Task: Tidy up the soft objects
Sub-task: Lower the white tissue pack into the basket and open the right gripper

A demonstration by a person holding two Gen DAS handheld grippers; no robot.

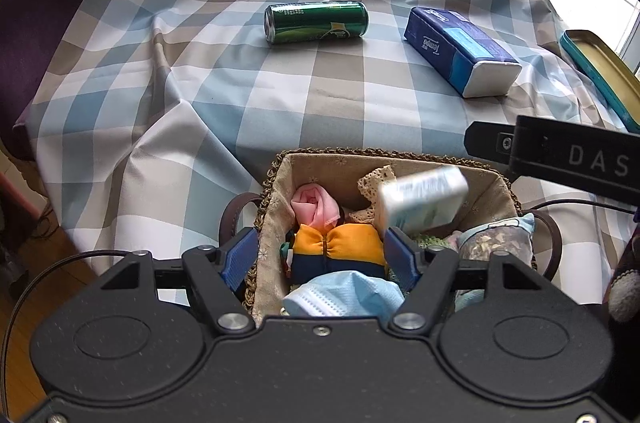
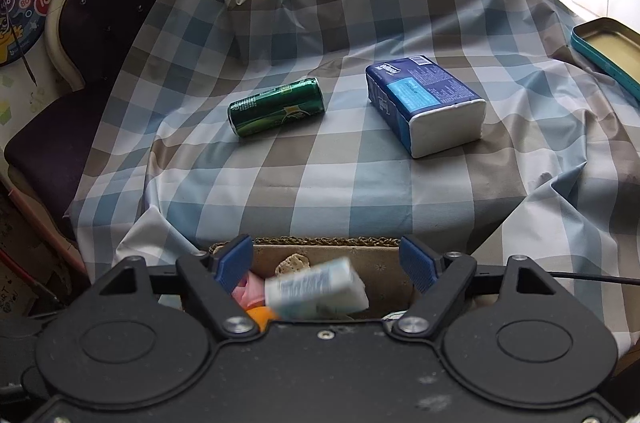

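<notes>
A woven basket (image 1: 360,153) lined with beige cloth sits at the near edge of the checked tablecloth. In it lie a pink cloth (image 1: 314,209), an orange and navy soft item (image 1: 340,251), a blue face mask (image 1: 344,293), a lace piece (image 1: 376,179) and a patterned pouch (image 1: 496,239). A small tissue pack (image 1: 422,201) is blurred above the contents, touching no pad. My left gripper (image 1: 320,257) is open and straddles the basket's left wall, with the orange item between its fingers. My right gripper (image 2: 326,265) is open over the basket (image 2: 320,242), the blurred pack (image 2: 316,287) loose below it.
A green can (image 1: 316,22) lies on its side mid-table. A large blue tissue pack (image 1: 460,51) rests to its right. A teal tin lid (image 1: 600,71) lies at the far right edge. A dark padded chair (image 2: 100,23) stands at the left, behind the draped cloth.
</notes>
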